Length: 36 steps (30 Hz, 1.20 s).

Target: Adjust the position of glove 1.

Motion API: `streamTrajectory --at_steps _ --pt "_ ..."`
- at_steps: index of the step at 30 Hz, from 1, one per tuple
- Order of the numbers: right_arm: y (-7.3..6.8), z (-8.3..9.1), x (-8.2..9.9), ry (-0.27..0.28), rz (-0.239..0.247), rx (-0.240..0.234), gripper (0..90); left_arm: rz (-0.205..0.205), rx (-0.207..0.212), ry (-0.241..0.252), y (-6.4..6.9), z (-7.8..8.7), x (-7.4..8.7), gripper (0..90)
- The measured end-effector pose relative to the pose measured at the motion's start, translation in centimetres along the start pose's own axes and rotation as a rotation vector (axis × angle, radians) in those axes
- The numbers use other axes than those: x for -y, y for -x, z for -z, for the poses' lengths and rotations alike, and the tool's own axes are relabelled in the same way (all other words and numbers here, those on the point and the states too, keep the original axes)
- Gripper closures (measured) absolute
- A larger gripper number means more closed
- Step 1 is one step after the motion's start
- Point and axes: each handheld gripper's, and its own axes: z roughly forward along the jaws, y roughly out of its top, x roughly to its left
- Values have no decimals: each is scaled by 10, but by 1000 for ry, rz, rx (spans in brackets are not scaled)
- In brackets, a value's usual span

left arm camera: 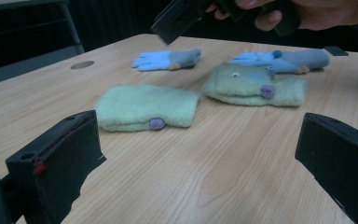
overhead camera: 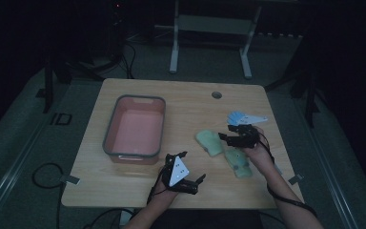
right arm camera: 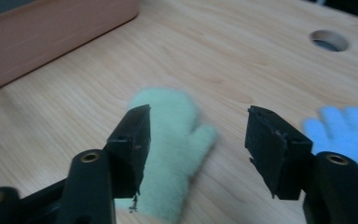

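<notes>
Right gripper (right arm camera: 196, 151) hovers at centre frame, jaws spread with nothing pinched, over a green mitten (right arm camera: 175, 140) lying on the table (right arm camera: 242, 51). Judging by the empty pink bin (overhead camera: 134, 125) at centre left, sorting has barely begun. Left gripper (overhead camera: 190, 177) waits spread wide and empty; dim light blurs the blue gloves (left arm camera: 168, 59).

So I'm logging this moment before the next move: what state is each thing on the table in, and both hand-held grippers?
Pink bin: upright, nothing in it.
Plain green mitten: flat on the table, under the right hand-held gripper.
Green mitten with a face: flat, untouched.
Two blue gloves: flat, apart.
Right hand-held gripper: jaws open above the plain mitten.
Left hand-held gripper: open, holding nothing.
</notes>
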Motion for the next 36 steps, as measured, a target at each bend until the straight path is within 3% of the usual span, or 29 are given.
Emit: streamTrajectory --at_steps 10,15,16,23,26,31,36 --pt "-12 -33 -10 -73 61 -60 486 -2 2 1 0 0 0 2" --pt "-12 -45 -12 -101 52 -94 546 -3 3 0 0 0 0 2" --pt "-11 -51 -13 -122 47 -122 567 -3 3 0 0 0 0 2" --pt "-9 -68 -11 -195 69 -119 608 -2 5 1 0 0 0 2" --pt "-8 -76 -7 -229 106 -105 609 -3 6 1 0 0 0 2" --pt "-11 -79 -3 -242 143 -89 686 -6 5 0 1 0 0 2" --pt "-18 -80 -3 -257 145 -68 807 -4 4 0 0 0 0 2"
